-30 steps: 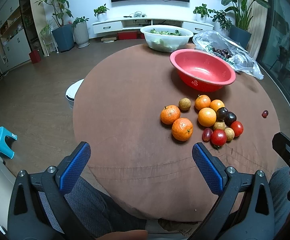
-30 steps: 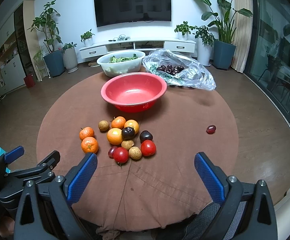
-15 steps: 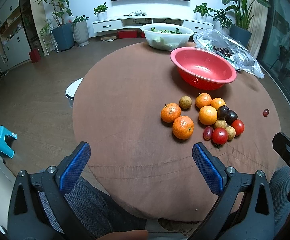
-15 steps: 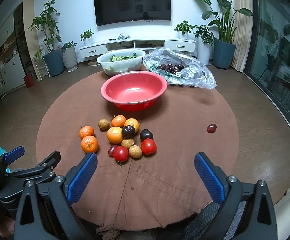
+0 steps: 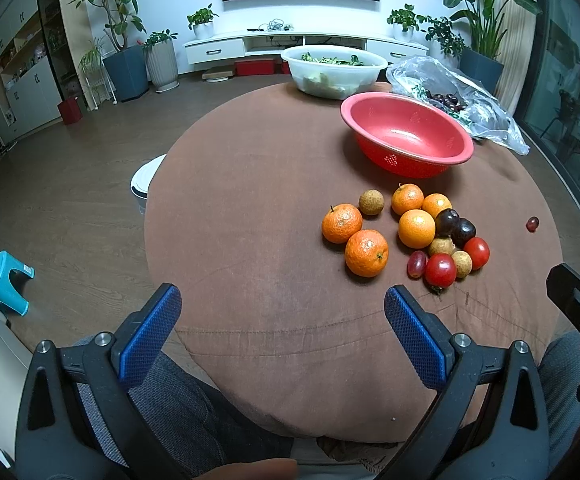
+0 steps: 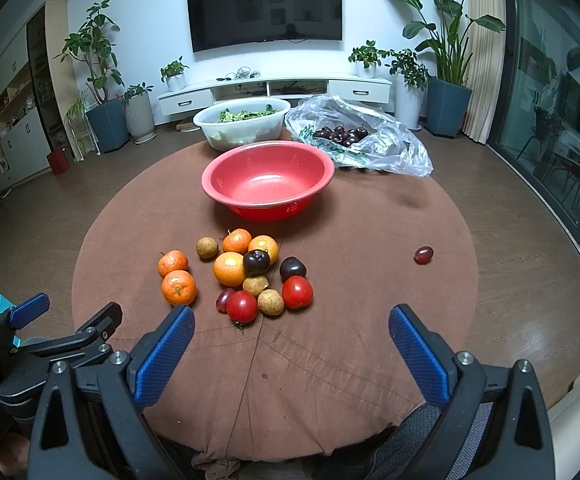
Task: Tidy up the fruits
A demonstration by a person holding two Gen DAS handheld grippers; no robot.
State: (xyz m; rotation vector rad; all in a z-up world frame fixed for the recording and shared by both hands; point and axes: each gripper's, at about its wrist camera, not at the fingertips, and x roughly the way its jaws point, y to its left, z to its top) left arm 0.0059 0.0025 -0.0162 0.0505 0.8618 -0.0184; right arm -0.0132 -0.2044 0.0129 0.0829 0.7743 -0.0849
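A cluster of fruit lies on the brown round table [image 5: 250,200]: several oranges [image 5: 366,253] [image 6: 178,287], red tomatoes [image 5: 440,269] [image 6: 297,291], dark plums [image 6: 256,262], brown longans [image 6: 207,247] and a grape. One grape [image 6: 423,255] [image 5: 532,224] lies alone to the right. An empty red basin [image 5: 406,134] [image 6: 268,179] stands behind the cluster. My left gripper [image 5: 282,320] and right gripper [image 6: 290,336] are both open and empty, low over the table's near edge, short of the fruit.
A white bowl of greens [image 6: 243,123] and a clear plastic bag of dark cherries [image 6: 354,136] stand at the table's far side. A white bin [image 5: 146,178] stands left of the table. A blue stool [image 5: 4,280] is on the floor.
Both grippers have crept slightly forward toward the fruit; the scene sits a little lower in the views. Nothing was grasped or moved.
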